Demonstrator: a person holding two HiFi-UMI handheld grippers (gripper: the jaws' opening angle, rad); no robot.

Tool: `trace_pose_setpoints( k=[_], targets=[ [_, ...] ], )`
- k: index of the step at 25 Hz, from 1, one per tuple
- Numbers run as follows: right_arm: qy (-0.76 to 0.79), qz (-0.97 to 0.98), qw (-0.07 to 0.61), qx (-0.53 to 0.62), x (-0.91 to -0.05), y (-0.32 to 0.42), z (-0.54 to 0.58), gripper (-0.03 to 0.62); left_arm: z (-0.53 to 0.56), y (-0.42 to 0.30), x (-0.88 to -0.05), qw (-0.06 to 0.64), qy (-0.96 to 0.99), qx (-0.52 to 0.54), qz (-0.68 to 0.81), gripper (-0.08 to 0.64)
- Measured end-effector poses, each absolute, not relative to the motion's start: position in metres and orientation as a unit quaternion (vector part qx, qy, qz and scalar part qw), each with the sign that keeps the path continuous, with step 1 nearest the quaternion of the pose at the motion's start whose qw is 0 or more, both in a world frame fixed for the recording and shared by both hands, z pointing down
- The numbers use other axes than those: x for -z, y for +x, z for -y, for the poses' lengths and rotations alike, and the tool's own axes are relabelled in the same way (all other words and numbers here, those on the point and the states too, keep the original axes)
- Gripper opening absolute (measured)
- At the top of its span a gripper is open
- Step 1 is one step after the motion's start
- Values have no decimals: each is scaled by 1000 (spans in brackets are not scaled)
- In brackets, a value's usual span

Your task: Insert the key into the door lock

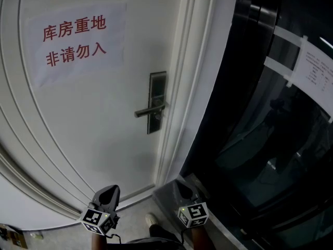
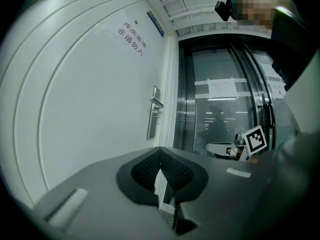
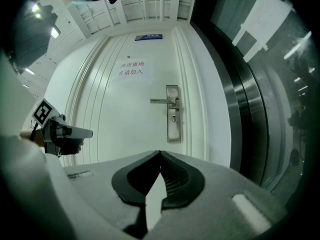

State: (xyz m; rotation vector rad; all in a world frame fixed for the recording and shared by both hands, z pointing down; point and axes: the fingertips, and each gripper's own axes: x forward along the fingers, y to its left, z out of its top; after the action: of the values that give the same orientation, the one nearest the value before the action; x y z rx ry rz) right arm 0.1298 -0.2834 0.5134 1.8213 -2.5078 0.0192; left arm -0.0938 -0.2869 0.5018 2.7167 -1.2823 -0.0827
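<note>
Held the left gripper [image 1: 109,190] and the right gripper [image 1: 184,185] low down, just over the floor [image 1: 132,210], both pointing level toward the door [image 1: 93,119]. Had the right fingers [image 3: 176,178] pressed tight together with nothing between them. Had the left fingers [image 2: 146,169] touching at the tips too. Spotted a small pale bit [image 2: 167,207] deep in the gap behind those tips, but could not tell if it was a key. Saw no key plainly in any view.

Found the lock plate [image 1: 156,102] up ahead near the right edge of the door, well apart from both grippers and higher than them. Found the handle [image 1: 150,110] poking out to the left of the plate, and the keyhole [image 3: 173,118] just under it. Saw the lock plate almost straight ahead in the right gripper view, a little up and right of the fingertips. Saw it only from a slant in the left gripper view. Judged the right gripper nearer and better lined up.

Judged the keyhole to run straight into the door: best to push a key in level, long way first. Noted open room all the way there. Noted the door frame [image 1: 182,113] and dark glass [image 1: 270,139] close on the right, and the handle close above, as things to bump
</note>
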Motion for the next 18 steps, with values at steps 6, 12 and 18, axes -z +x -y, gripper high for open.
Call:
trace_pose_setpoints(
  k=[6, 12, 18],
  targets=[
    [585, 811, 20, -5, -512, 127, 282, 0, 287, -96, -503, 65, 901, 24, 428, 3],
    [585, 811, 17, -7, -512, 130, 283, 0, 289, -95, -503, 63, 901, 24, 428, 3],
    [583, 812, 16, -7, -511, 131, 282, 0, 288, -91, -502, 66, 902, 25, 427, 3]
  ],
)
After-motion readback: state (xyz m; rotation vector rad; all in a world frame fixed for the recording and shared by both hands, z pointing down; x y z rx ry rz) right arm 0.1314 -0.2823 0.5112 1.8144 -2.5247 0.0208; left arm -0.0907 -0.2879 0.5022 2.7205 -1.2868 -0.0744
